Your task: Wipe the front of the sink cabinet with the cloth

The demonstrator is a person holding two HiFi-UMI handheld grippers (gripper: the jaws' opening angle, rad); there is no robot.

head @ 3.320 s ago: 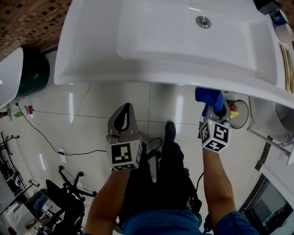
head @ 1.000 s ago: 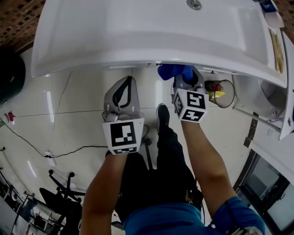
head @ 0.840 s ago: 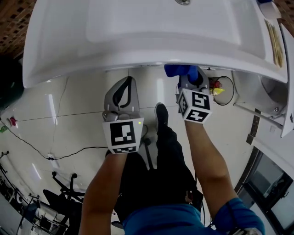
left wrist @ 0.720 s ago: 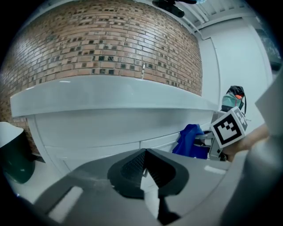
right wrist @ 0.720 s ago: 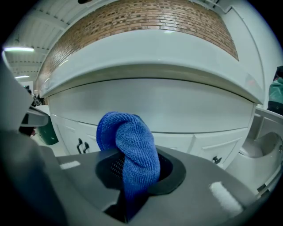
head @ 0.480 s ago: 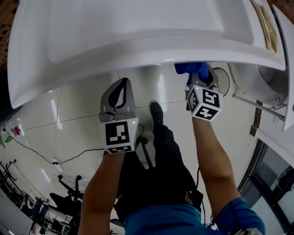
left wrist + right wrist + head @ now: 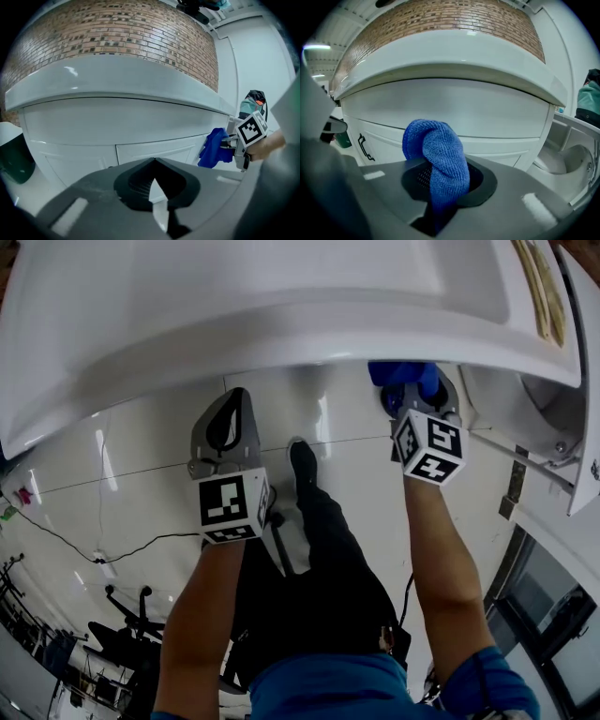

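Note:
The white sink cabinet front (image 7: pixel 117 126) fills the left gripper view and the right gripper view (image 7: pixel 454 110), under the overhanging basin rim (image 7: pixel 281 334). My right gripper (image 7: pixel 439 190) is shut on a bunched blue cloth (image 7: pixel 438 154). In the head view the cloth (image 7: pixel 401 373) sits just under the rim at the right, ahead of the right gripper (image 7: pixel 415 399). From the left gripper view the cloth (image 7: pixel 213 147) rests against the cabinet's right end. My left gripper (image 7: pixel 154 161) is shut and holds nothing, back from the cabinet (image 7: pixel 234 399).
A black door handle (image 7: pixel 363 140) sits on the cabinet's left door. A dark green bin (image 7: pixel 14 159) stands at the left. A white appliance (image 7: pixel 565 157) adjoins the cabinet on the right. The person's shoe (image 7: pixel 302 460) and a floor cable (image 7: pixel 112 549) lie below.
The right gripper with the cloth has slid rightward along the cabinet under the rim over the last second, after an earlier leftward pass. The left gripper has hardly moved.

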